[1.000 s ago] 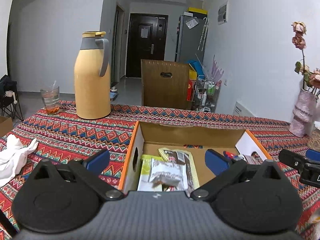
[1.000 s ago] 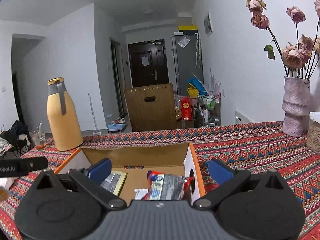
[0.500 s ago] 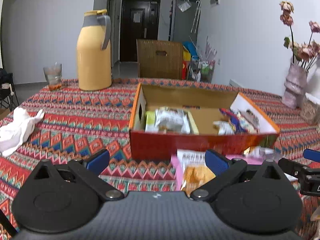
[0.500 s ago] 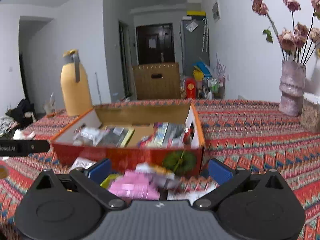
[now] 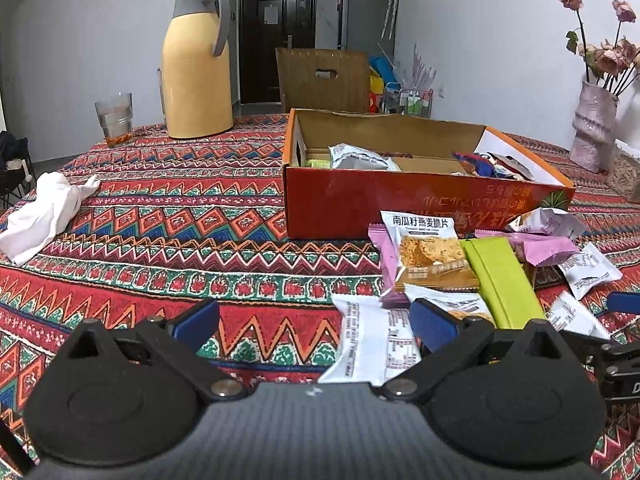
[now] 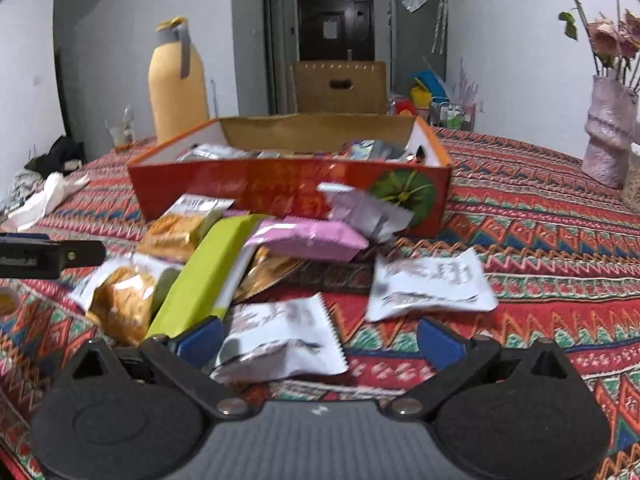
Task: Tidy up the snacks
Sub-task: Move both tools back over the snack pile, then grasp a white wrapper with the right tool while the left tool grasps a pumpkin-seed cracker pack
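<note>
Both hand-held grippers, left (image 5: 314,322) and right (image 6: 320,338), stood spread apart over loose snack packets (image 6: 280,336) at 6 o'clock of the orange box (image 5: 400,204) on the tabletop (image 5: 180,240).

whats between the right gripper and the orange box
In the right wrist view, loose snack packets: a white one right at the open right gripper, then a green bar and pink packet before the orange box.

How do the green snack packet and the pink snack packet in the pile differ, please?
The green packet is long and narrow; the pink packet is shorter and puffier. The green packet runs toward the camera; the pink packet lies crosswise, its end overlapping the green one. Both lie on the tablecloth in front of the orange box.
</note>
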Available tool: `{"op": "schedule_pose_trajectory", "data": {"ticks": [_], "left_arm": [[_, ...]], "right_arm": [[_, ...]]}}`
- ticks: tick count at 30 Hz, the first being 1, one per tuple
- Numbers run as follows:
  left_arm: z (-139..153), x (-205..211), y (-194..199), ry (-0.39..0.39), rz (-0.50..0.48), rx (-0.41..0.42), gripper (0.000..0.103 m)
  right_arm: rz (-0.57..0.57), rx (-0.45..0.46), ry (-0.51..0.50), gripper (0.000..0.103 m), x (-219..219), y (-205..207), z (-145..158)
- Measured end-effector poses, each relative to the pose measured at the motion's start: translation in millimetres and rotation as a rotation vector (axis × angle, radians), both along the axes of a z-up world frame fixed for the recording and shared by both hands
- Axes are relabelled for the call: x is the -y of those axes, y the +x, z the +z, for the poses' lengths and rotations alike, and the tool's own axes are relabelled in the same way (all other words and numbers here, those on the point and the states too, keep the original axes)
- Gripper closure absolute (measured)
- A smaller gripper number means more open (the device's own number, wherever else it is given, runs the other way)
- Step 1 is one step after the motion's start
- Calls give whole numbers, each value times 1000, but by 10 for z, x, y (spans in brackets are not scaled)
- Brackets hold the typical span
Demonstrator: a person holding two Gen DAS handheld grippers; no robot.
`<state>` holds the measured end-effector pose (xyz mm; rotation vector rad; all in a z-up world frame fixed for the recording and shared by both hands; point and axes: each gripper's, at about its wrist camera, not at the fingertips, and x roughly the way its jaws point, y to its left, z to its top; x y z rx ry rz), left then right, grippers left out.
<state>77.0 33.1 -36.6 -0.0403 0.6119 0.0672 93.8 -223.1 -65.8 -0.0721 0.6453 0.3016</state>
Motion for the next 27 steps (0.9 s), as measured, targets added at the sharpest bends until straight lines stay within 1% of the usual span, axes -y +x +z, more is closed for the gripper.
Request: {"op": "schedule_pose_trajectory", "data": {"ticks": [3,9,10,12,14,16,17,18,19,21,22,24,25,26,27], "left_arm": [[12,-14,-26,-17,-11,19,0],[-18,-25,-12,-35,-7,12,0],[-21,-24,-10,-36,-9,11,0],[-31,-19,-6,-35,-9,7,0],[-33,-19,-6,-38,-10,7,0],[-37,-22,-2,-42,-9,5,0],[-40,-22,0,-44,-8,4,0],[-41,-24,1,-46,-8,3,0],[-40,-25,1,-47,-8,3,0],[-42,-25,2,-47,-8,4,0],[-41,-26,2,-47,-9,3,0],[-42,-26,3,-46,-7,3,0],[-43,-26,3,-46,-7,3,0],[-43,-26,3,-46,-7,3,0],[-44,-26,3,-46,-6,3,0]], "right_arm": [[14,-3,-13,0,-78,8,0],[26,-10,-46,0,-193,15,-35],[26,-11,-55,1,-209,13,-44],[31,-17,-67,8,-228,9,-61],[37,-13,-74,12,-248,-6,-68],[42,-6,-74,18,-253,-8,-72],[47,-4,-67,23,-252,-14,-70],[51,-3,-59,30,-247,-19,-66],[54,0,-51,34,-246,-26,-63],[64,3,-33,51,-243,-36,-54],[69,5,-23,54,-239,-49,-50],[68,9,-11,69,-226,-54,-41],[65,10,1,72,-208,-54,-33],[63,13,15,78,-188,-55,-23],[61,19,29,81,-167,-57,-14]]}}
